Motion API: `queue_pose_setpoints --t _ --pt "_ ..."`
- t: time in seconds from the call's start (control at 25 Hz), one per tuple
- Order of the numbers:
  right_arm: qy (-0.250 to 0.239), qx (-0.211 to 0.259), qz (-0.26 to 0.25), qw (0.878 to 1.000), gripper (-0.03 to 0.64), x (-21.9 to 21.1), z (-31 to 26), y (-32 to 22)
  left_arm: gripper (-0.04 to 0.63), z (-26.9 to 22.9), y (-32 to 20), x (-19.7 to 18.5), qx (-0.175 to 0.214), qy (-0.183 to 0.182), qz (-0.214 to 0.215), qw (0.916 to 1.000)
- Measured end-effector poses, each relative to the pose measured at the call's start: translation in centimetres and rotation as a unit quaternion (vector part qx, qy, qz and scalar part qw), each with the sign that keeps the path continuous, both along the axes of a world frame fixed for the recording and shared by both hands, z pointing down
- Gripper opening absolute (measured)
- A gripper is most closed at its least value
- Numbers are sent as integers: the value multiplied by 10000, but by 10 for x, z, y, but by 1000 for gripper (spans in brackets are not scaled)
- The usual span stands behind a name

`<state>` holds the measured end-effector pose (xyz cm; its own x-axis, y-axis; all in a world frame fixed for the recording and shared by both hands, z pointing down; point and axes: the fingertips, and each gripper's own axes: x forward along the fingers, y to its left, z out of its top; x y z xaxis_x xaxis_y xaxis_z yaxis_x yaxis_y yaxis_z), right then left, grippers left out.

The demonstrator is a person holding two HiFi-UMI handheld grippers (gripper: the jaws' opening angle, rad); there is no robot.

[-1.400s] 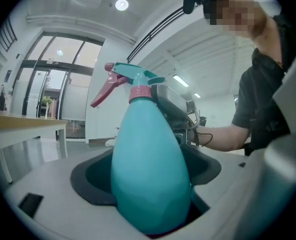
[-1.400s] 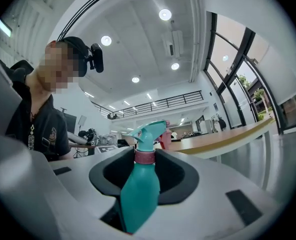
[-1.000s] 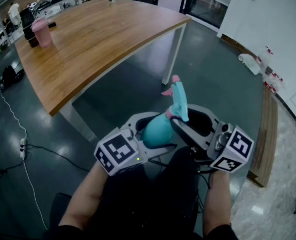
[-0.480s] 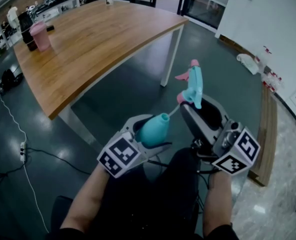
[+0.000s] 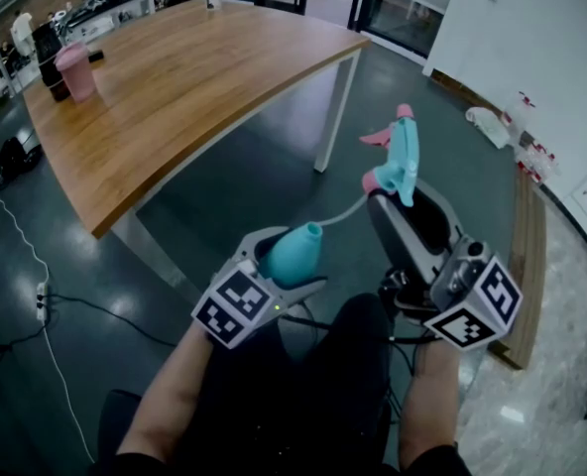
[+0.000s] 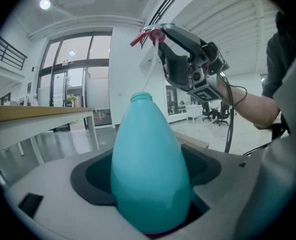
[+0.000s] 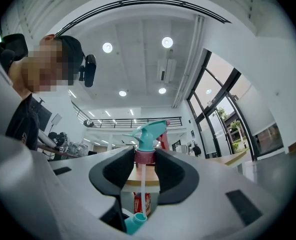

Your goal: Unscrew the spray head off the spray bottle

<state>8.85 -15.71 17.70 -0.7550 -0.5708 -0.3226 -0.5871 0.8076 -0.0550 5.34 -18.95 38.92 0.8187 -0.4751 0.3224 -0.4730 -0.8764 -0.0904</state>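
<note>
Wooden table (image 5: 194,77) beyond bottle (image 5: 292,256) (pink cup (image 5: 78,70))

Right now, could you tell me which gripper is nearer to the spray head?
Right. The right gripper grips the spray head by its pink collar; the left gripper holds the bottle, lower and apart from the head.

A pink tumbler (image 5: 77,71) stands on the long wooden table (image 5: 184,77); a power strip (image 5: 44,293) lies on the floor (image 5: 274,172).
</note>
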Motion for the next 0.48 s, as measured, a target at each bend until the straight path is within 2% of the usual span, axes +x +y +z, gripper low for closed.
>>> queue_pose_setpoints --t 0.2,0.48 --pt "-44 87 291 9995 140 8 -4 -3 408 1 -11 -10 -39 46 -341 9994" --pt "94 -12 949 9954 140 19 13 -18 410 -22 -17 -15 112 408 -625 9971"
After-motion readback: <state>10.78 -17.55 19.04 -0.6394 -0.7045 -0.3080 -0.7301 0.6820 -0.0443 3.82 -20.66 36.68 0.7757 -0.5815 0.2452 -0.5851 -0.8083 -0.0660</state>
